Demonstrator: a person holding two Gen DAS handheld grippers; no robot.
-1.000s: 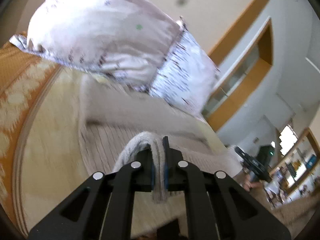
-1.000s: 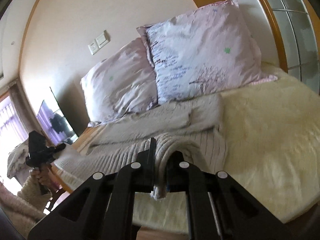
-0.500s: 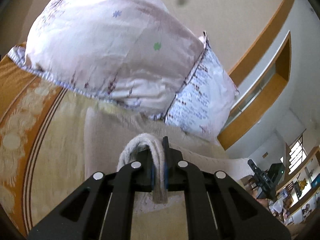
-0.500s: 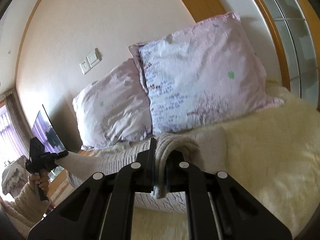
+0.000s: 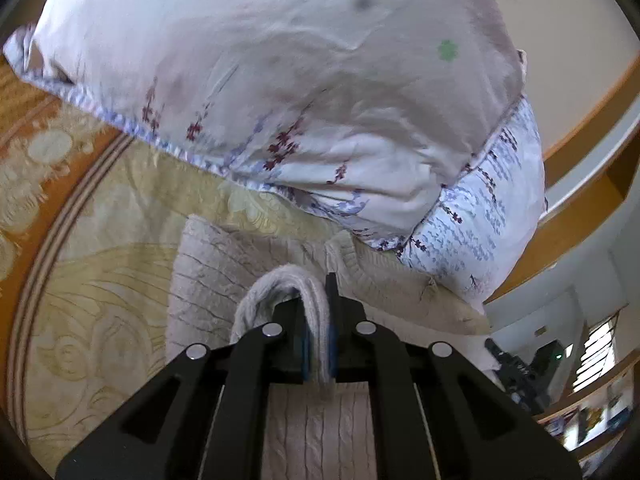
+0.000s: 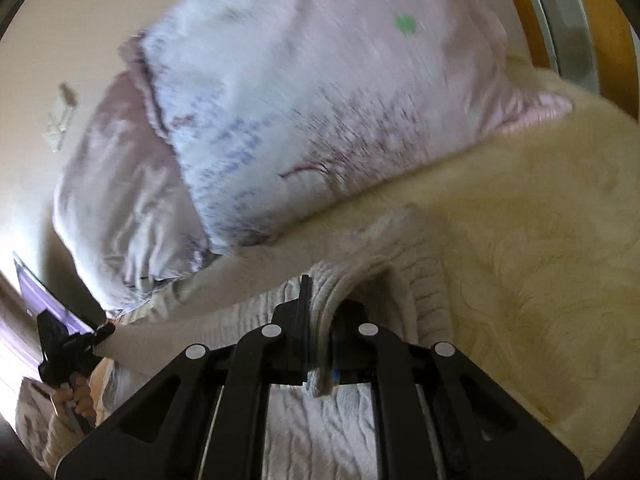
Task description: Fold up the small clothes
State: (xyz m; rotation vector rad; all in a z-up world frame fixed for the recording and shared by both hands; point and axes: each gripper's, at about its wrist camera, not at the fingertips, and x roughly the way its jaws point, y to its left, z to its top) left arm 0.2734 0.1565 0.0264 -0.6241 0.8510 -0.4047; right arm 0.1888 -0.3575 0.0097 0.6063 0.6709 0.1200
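A cream cable-knit sweater [image 5: 208, 280] lies on the bed, reaching up to the pillows. My left gripper [image 5: 318, 320] is shut on a folded ribbed edge of the sweater, which loops over its left finger. In the right wrist view the same sweater [image 6: 424, 292] spreads below me, and my right gripper [image 6: 320, 320] is shut on another ribbed edge of it. Both pinched edges are carried forward over the sweater's body, close to the pillows. My left gripper and the hand holding it also show at the left of the right wrist view [image 6: 68, 344].
Two floral pink-white pillows [image 5: 280, 80] [image 6: 320, 100] stand right ahead against the wall. The bed has a yellow patterned cover [image 5: 100, 280] [image 6: 540, 260] with an orange border [image 5: 24, 120]. A wooden headboard frame [image 6: 616, 40] runs at the right.
Both grippers have carried the pinched sweater edges forward toward the pillows, which now fill most of each view. The grips have not changed.
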